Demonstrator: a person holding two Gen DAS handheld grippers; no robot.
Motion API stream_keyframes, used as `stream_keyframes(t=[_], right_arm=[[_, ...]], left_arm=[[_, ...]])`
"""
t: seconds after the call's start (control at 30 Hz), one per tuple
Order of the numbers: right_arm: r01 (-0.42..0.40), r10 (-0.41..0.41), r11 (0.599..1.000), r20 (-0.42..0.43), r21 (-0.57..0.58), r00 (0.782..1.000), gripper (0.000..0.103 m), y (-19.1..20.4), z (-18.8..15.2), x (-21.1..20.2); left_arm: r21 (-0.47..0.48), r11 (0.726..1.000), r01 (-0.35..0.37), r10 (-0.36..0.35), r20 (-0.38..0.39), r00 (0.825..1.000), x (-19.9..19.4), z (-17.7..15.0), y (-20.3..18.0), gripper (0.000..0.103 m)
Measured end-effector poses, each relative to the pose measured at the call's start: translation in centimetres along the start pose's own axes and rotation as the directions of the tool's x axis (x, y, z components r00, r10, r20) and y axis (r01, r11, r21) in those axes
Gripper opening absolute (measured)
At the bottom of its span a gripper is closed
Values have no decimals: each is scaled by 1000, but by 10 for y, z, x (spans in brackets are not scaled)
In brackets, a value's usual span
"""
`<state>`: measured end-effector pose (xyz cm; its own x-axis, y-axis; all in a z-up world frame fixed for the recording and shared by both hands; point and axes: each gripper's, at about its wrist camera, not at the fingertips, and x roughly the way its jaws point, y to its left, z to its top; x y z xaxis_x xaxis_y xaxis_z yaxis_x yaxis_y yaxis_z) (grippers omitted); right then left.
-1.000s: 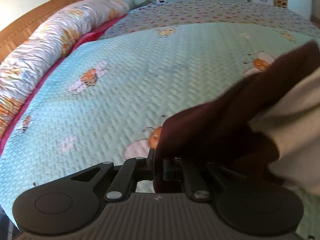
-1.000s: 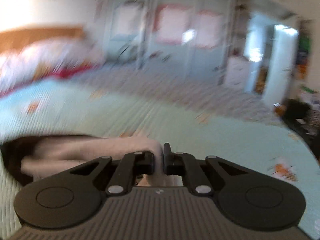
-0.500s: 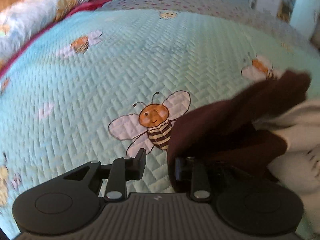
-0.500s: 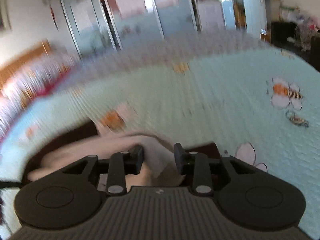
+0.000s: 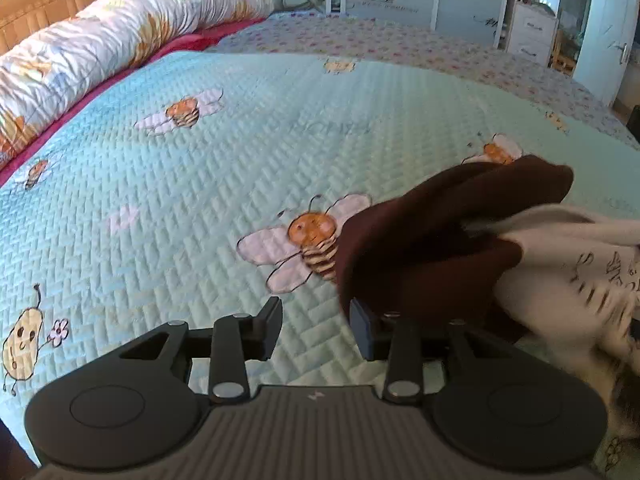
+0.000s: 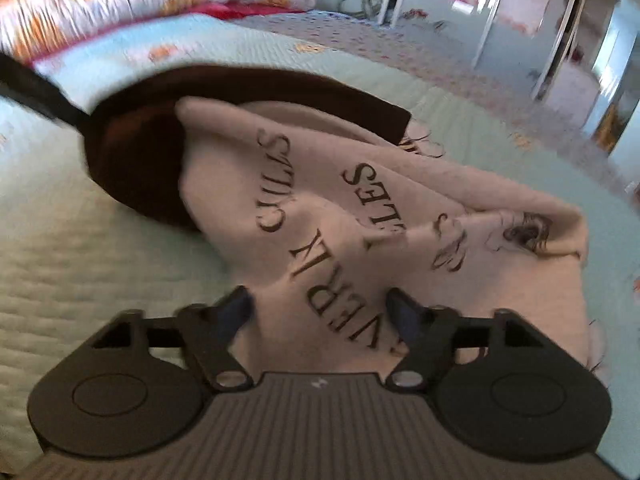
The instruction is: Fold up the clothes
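Bedroom: bed (image 5: 240, 152) under quilted pale-blue bee-print coverlet. Cream-and-maroon garment (image 6: 360, 208) lies crumpled at its near right — left gripper (image 5: 314, 330) opening, empty; right gripper (image 6: 320, 312) closing, jaws apart over printed cloth.

Dark serif capitals are running across the beige front of the garment (image 6: 360, 216), which is lying crumpled on the bedspread (image 6: 100, 264). From the right wrist view the letters are appearing upside down and folded: "VERN" and "CULLS" are reading along one arc, and "ETES" or "ELES" is showing on a second line, with the fold hiding the rest. From the left wrist view the same garment (image 5: 568, 264) is showing only blurred dark strokes, not legible. Faint lettering is sitting on the wardrobe door (image 5: 384, 0), too small to read.
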<state>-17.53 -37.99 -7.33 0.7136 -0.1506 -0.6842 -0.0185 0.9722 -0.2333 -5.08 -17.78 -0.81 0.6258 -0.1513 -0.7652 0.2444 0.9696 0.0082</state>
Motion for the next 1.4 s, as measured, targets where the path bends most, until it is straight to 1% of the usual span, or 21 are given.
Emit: stream_keyframes(t=[0.03,0.13,0.2,0.27,0.3,0.4,0.5,0.57,0.63,0.77,0.8,0.83,0.9,0.93,1.0,1.07,1.17,1.2,1.23,1.33,1.4], right_arm=[[22,-22,1000,19,-12,1000,11,0,1,2],[17,-36,992,154,127,987,7,-33,18,-28],[38,-96,976,266,214,959,4,-62,34,-61],[91,-196,952,352,293,915,3,-93,45,-90],[111,-226,941,350,321,909,3,-111,48,-93],[95,-224,917,305,386,926,3,-149,45,-90],[26,-164,902,286,431,944,4,-152,29,-89],[17,-147,882,241,470,959,4,-156,10,-78],[12,-128,844,180,536,975,5,-168,-12,-63],[-10,-109,762,143,647,984,6,-187,-48,-39],[-21,-99,738,139,675,985,11,-192,-55,-34],[-29,-87,718,130,696,988,22,-198,-62,-29],[-43,-63,707,123,706,990,33,-202,-71,-28],[-57,-56,715,139,697,989,35,-199,-70,-33],[-77,-54,746,174,662,983,36,-192,-67,-49],[-68,-75,797,210,600,975,38,-180,-67,-73],[-51,-78,889,260,454,962,58,-140,-66,-103],[-50,-63,917,267,395,962,68,-124,-67,-109],[-40,-52,942,262,334,964,72,-108,-69,-110],[19,-49,991,219,136,975,74,-50,-75,-95],[107,-108,994,197,18,975,74,-17,-77,-78]], left_arm=[[7,1000,7,-7,-16,1000,1,-2,0,40],[37,998,59,-58,-18,998,1,-10,-6,40],[74,990,124,-124,2,992,-5,-13,-17,40],[113,976,188,-192,24,981,-11,-16,-30,40],[132,968,211,-218,39,975,-15,-17,-38,40],[220,934,283,-309,99,946,-32,-20,-66,40],[343,889,305,-375,159,913,-49,-28,-94,43],[442,856,269,-382,190,904,-55,-34,-118,46],[550,809,209,-379,215,900,-52,-46,-138,46],[683,720,125,-338,187,923,-35,-73,-161,46],[705,701,107,-326,183,928,-30,-80,-165,46],[724,684,89,-312,180,933,-26,-86,-167,46],[737,673,52,-268,178,947,-17,-94,-168,46],[728,682,72,-266,155,951,-14,-94,-163,46],[671,724,158,-278,75,958,-5,-90,-153,46],[581,776,245,-304,5,953,1,-84,-141,46],[519,801,298,-341,-14,940,-3,-83,-129,46],[515,804,298,-339,-14,941,-3,-84,-127,46],[503,809,303,-338,-23,941,-2,-84,-127,47],[429,838,337,-347,-58,936,6,-82,-126,47],[404,853,332,-337,-59,939,7,-84,-125,47]])
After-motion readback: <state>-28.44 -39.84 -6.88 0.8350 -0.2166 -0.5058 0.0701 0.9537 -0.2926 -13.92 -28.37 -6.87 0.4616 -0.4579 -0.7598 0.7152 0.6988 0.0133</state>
